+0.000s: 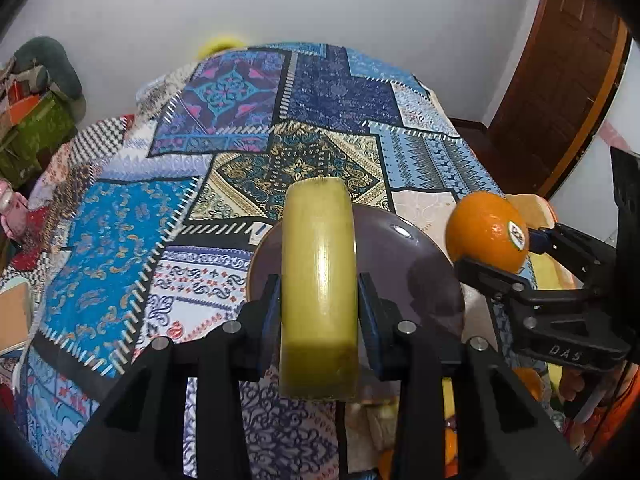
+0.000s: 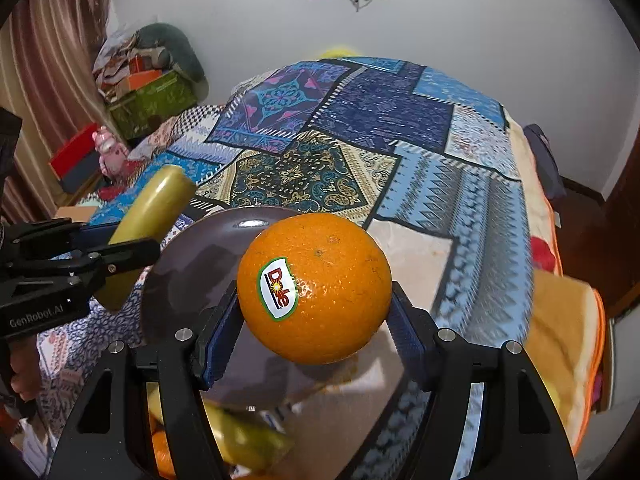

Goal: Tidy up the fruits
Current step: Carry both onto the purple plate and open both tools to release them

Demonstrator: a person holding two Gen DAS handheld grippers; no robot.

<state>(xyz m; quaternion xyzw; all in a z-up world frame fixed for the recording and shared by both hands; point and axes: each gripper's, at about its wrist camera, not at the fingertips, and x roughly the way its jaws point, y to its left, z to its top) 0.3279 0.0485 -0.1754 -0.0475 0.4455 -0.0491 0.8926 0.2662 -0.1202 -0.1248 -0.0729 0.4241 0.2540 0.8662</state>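
- Banana (image 1: 318, 280): smooth, yellow-green, blunt-ended; clamped crosswise between the left gripper (image 1: 318, 300) jaws at frame centre, above the plate.
- Orange (image 2: 314, 288): round, dimpled skin with an oval "Dole" sticker; gripped on both sides by the blue-padded right gripper (image 2: 314, 320) at frame centre.
- Plate (image 2: 192, 264): glossy, dark, round; lies below both fruits on the cloth.
- Patchwork cloth (image 1: 120, 220): blue, cream and navy ornamental patches; covers the surface.
- More fruit (image 2: 240, 440): blurred, at lower frame edge.
- White wall (image 2: 460, 20) spans the upper frame.

fruit pile (image 2: 240, 440) below the plate (image 2: 192, 264) blurred, partly hidden.
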